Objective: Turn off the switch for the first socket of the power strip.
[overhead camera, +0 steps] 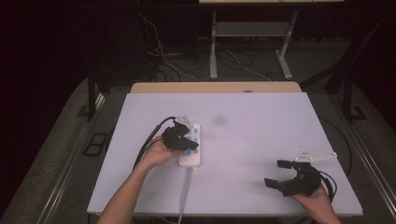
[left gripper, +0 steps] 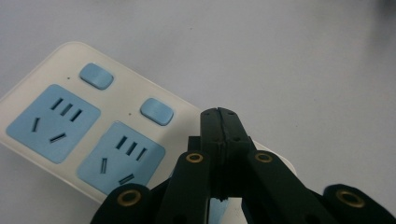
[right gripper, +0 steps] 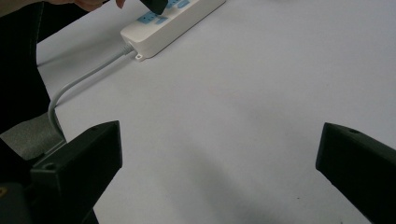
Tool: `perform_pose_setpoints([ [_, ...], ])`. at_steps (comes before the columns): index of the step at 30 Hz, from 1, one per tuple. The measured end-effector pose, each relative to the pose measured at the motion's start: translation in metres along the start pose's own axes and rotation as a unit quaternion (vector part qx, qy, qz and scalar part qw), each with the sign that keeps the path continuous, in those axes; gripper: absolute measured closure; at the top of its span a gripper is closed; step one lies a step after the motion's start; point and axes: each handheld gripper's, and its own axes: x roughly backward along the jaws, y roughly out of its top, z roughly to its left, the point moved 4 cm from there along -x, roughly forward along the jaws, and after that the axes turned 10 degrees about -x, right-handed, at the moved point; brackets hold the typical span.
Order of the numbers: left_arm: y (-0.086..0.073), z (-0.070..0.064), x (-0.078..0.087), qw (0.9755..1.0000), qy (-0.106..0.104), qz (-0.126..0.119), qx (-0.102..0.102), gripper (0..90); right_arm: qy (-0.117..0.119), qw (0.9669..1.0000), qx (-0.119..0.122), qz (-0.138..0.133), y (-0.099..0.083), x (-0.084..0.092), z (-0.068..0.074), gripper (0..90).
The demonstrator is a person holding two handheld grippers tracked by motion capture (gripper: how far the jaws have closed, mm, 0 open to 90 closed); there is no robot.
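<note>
White plastic power strip [overhead camera: 191, 144] lies left-centre on tabletop [overhead camera: 261, 135], rigid, light, likely to slide; press its blue switches [left gripper: 157, 111] from above. Left tool [left gripper: 219, 128] closed, empty, over it; right tool [overhead camera: 275, 173] wide open, empty.

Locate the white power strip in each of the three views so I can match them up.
High view: the power strip lies left of centre on the white table, under the left gripper.
Left gripper view: it fills the left half, blue sockets up, behind the shut jaws.
Right gripper view: top, left of centre.
Shared landmark: its blue sockets; its grey cable links the high and right gripper views.
</note>
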Motion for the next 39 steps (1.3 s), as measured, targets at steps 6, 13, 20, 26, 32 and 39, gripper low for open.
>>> perform_pose_setpoints([
  [6,-0.0012,-0.0007,-0.0047,0.9999,-0.007,0.008,0.000,89.4,0.001,1.0000,-0.001,0.000,0.0001,0.0002,0.0001,0.3],
  [13,0.0014,0.0011,-0.0057,0.9996,-0.010,0.022,0.015,89.6,0.002,1.0000,-0.001,-0.001,0.0000,0.0007,0.0005,0.3],
  [20,-0.0018,0.0049,-0.0067,0.9988,-0.024,0.015,0.041,89.8,0.003,1.0000,-0.003,-0.005,-0.0003,0.0016,0.0013,0.3],
  [26,-0.0022,0.0039,-0.0063,0.9990,-0.020,0.012,0.040,89.7,0.001,0.9999,-0.006,-0.010,0.0000,0.0045,-0.0002,0.3],
  [32,-0.0010,0.0021,-0.0062,0.9991,-0.012,0.016,0.036,89.7,-0.002,0.9999,-0.007,-0.010,0.0006,0.0050,-0.0021,0.3],
  [39,-0.0015,0.0009,-0.0059,0.9994,-0.006,0.012,0.032,89.6,-0.004,0.9999,-0.008,-0.008,0.0005,0.0052,-0.0033,0.3],
])
